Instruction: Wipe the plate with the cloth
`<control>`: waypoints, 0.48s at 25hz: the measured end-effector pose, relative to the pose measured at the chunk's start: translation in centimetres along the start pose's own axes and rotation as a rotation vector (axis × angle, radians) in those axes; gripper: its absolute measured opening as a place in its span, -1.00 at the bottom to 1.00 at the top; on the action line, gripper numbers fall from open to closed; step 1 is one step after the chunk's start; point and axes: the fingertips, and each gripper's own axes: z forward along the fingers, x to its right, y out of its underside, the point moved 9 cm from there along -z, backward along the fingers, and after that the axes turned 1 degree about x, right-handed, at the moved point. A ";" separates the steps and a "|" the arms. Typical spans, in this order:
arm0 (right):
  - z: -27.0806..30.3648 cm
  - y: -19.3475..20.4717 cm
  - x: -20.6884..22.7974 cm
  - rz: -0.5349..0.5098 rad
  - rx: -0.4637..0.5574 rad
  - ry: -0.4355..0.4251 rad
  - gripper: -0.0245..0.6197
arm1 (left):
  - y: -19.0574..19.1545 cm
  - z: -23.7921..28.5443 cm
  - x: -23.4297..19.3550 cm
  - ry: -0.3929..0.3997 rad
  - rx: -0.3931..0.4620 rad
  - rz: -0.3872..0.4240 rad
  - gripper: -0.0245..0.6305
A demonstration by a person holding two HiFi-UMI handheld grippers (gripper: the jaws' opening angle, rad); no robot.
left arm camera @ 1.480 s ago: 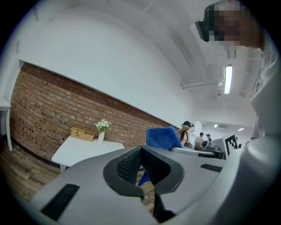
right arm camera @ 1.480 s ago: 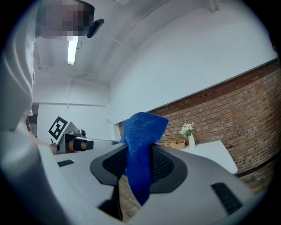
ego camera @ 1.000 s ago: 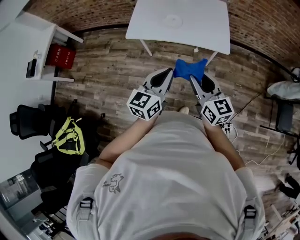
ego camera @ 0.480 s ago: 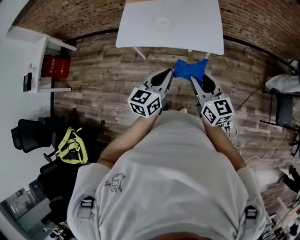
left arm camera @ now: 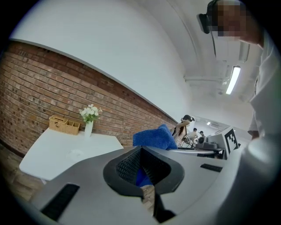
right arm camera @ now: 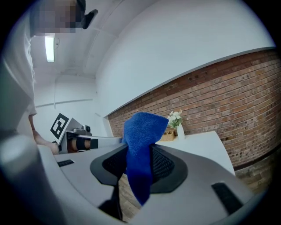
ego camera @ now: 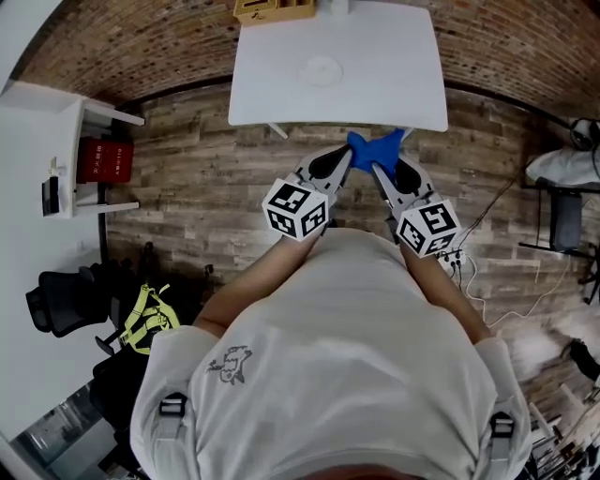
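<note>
A blue cloth (ego camera: 377, 147) hangs stretched between my two grippers, in the air just short of the white table's near edge. My left gripper (ego camera: 348, 156) is shut on one corner of the cloth (left arm camera: 153, 137). My right gripper (ego camera: 374, 170) is shut on another part, and the cloth (right arm camera: 141, 145) drapes down over its pads. A white plate (ego camera: 321, 67) lies in the middle of the table (ego camera: 412, 84), barely standing out from the top. Both grippers point toward the table from the near side, a good way short of the plate.
A wicker basket (ego camera: 272, 9) and a white vase of flowers (left arm camera: 89, 119) stand at the table's far edge by the brick wall. A white shelf unit (ego camera: 56, 169) with a red box is at the left. Cables lie on the wooden floor at the right.
Both grippers have moved forward together with the cloth toward the table, and the table now sits closer in the head view. The grips on the cloth have not changed.
</note>
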 end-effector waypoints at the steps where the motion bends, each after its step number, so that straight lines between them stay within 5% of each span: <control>1: 1.0 -0.1 0.0 0.002 0.000 0.006 -0.51 | -0.3 0.2 -1.0 0.006 -0.003 0.001 -0.90; 12: 13.7 -3.0 -1.8 0.000 0.011 0.031 -0.51 | -5.8 -0.1 -12.6 0.051 0.000 0.001 -0.90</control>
